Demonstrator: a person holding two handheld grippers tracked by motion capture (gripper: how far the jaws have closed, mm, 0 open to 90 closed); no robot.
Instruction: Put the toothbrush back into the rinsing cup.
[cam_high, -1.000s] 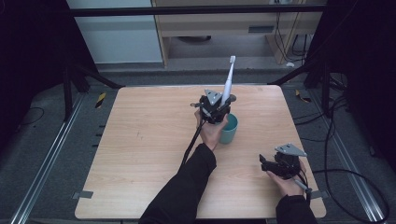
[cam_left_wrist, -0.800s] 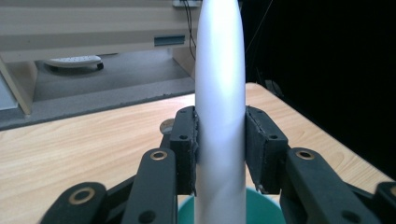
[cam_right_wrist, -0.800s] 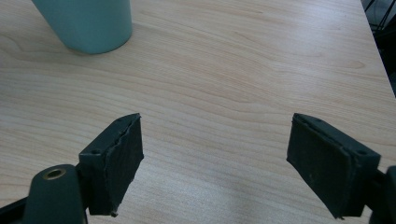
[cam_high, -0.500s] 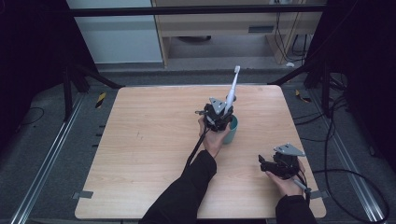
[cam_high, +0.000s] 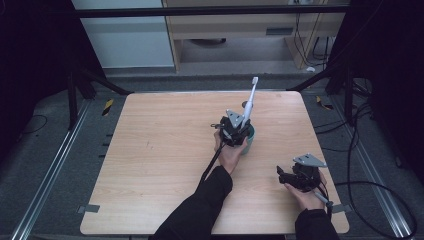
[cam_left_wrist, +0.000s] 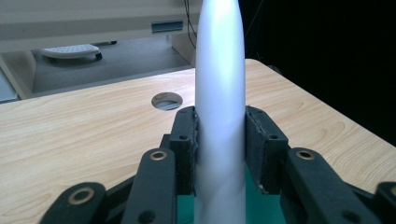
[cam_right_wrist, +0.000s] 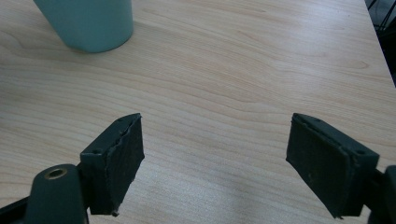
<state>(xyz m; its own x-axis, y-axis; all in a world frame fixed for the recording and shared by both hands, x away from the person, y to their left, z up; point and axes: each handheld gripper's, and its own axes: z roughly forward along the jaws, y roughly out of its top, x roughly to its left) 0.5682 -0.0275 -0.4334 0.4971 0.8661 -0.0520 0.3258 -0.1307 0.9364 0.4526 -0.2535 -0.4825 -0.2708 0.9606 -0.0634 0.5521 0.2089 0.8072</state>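
High view: one wooden table (cam_high: 160, 150) carries one teal cup (cam_high: 249, 142), which stands a little toward 3 o'clock of the table's middle. Two forearms in dark sleeves come in from 6 o'clock, each hand holding one gripper. The left gripper (cam_high: 239, 131) sits directly over the cup and pinches one white toothbrush (cam_high: 249, 102), whose shaft slants up toward 1 o'clock with the brush head at the top end. The lower end of the toothbrush is hidden behind the gripper, so whether it reaches into the cup cannot be told here. The right gripper (cam_high: 283, 175) rests low near the table's 5 o'clock corner, well apart from the cup, its jaws pointing toward 9 o'clock. One grey three-cornered plate sits on top of each gripper, two in all.

Left gripper view: the two black jaws are clamped on the white toothbrush (cam_left_wrist: 219, 107), one pad on each side of its thick handle, which runs straight up toward 12 o'clock. Teal of the cup (cam_left_wrist: 259, 207) shows just below the jaws at 6 o'clock. One round hole (cam_left_wrist: 166, 101) lies in the tabletop at about 11 o'clock from the jaws.

Right gripper view: the right gripper (cam_right_wrist: 215, 163) has its two jaws spread wide, with bare wood between them and nothing held. The single cup (cam_right_wrist: 86, 23) stands at 11 o'clock, well apart from the jaws, upright on the table (cam_right_wrist: 243, 60).
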